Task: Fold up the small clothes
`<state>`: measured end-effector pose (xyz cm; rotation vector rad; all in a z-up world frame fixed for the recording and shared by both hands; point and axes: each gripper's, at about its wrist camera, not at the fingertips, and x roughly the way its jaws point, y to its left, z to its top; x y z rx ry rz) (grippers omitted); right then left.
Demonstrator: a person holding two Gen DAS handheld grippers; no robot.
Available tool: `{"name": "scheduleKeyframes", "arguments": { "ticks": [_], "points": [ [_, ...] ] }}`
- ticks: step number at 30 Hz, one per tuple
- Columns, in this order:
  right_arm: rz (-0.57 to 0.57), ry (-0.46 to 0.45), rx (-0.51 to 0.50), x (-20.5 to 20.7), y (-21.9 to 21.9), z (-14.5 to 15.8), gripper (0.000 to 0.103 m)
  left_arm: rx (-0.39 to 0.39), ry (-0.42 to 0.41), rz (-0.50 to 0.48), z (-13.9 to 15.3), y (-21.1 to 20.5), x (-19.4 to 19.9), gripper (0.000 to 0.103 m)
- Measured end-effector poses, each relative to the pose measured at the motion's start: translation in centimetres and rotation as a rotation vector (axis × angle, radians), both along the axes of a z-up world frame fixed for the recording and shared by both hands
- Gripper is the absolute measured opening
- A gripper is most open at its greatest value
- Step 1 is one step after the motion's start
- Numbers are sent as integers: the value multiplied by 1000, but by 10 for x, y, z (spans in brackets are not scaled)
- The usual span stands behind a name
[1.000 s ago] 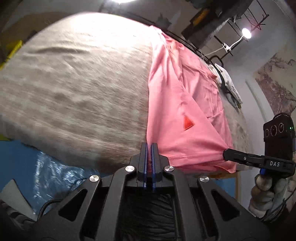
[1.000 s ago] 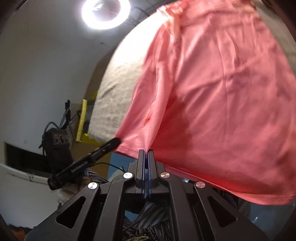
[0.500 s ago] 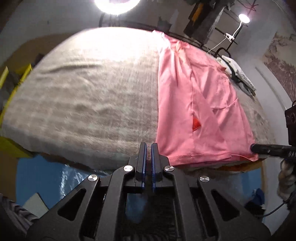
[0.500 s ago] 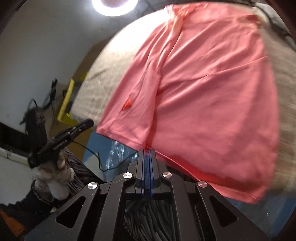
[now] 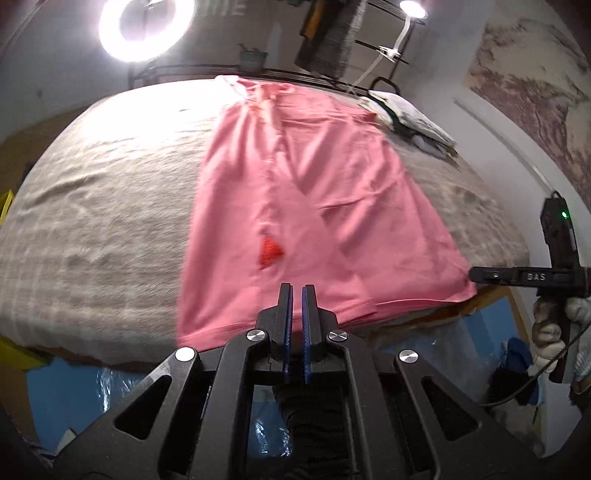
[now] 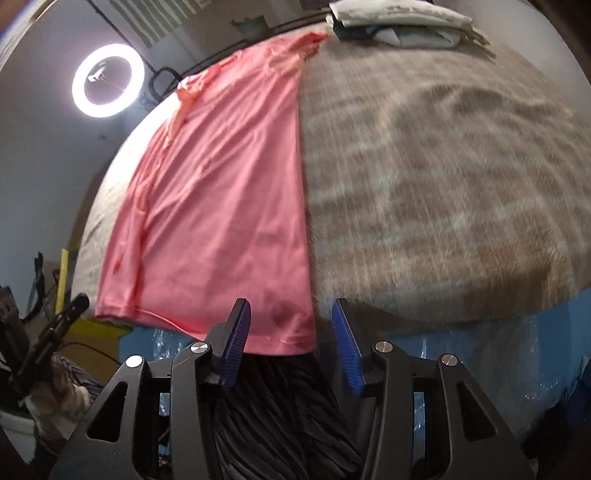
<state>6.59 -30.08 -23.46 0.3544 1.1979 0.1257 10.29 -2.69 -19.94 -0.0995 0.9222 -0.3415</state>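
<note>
The pink shirt (image 5: 303,206) lies flat and long on the bed (image 5: 103,206), folded in from its sides, with its bottom hem at the near edge. That hem hangs a little over the edge – if a claw tugs it, I think the shirt could slide off or the folds could come loose.

The left claw (image 5: 294,295) is shut with nothing in it, just above the near hem. The right claw (image 6: 291,332) is opening, its fingers (image 6: 236,332) apart and bare, with the hem's near right corner showing between them. If it grabs only the top layer, the fold may come out crooked.

The bed has a fuzzy grey-brown blanket. A pile of folded clothes (image 6: 399,22) sits at the far corner. A ring light (image 5: 146,29) shines on the far wall – blue plastic (image 6: 517,350) covers the floor.
</note>
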Motion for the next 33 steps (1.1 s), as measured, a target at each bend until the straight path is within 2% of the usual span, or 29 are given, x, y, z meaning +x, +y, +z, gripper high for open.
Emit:
{"name": "scheduleKeyframes", "arguments": {
  "ticks": [1, 4, 8, 12, 14, 16, 18, 19, 20, 23, 25, 27, 33],
  "points": [
    [3, 9, -8, 2, 1, -2, 42, 9, -8, -13, 1, -7, 0, 1],
    [38, -3, -32, 4, 1, -2, 1, 2, -13, -46, 3, -23, 1, 1],
    [58, -15, 25, 1, -9, 3, 2, -14, -25, -105, 4, -51, 2, 2],
    [51, -81, 88, -10, -26, 21, 2, -35, -27, -180, 4, -87, 4, 5],
    [30, -116, 94, -14, -36, 29, 2, -46, -30, -225, 4, -109, 4, 14],
    [6, -147, 96, -19, -48, 35, 2, -59, -38, -271, 3, -130, 1, 34],
    [-24, -172, 101, -21, -63, 40, 10, -64, -40, -311, 3, -148, -2, 39],
    [-35, -181, 102, -22, -67, 42, 20, -56, -43, -339, 1, -162, -5, 39],
    [-46, -195, 104, -23, -74, 44, 27, -46, -45, -359, 0, -171, -7, 39],
    [-65, -232, 111, -23, -90, 49, 29, -4, -52, -426, -6, -199, -13, 40],
    [-80, -245, 124, -20, -100, 51, 29, 38, -59, -459, -12, -216, -17, 55],
    [-95, -253, 138, -17, -111, 54, 31, 77, -71, -474, -17, -226, -18, 60],
    [-60, -257, 170, 16, -124, 54, 31, 234, -98, -467, -36, -245, -12, 61]
  ]
}}
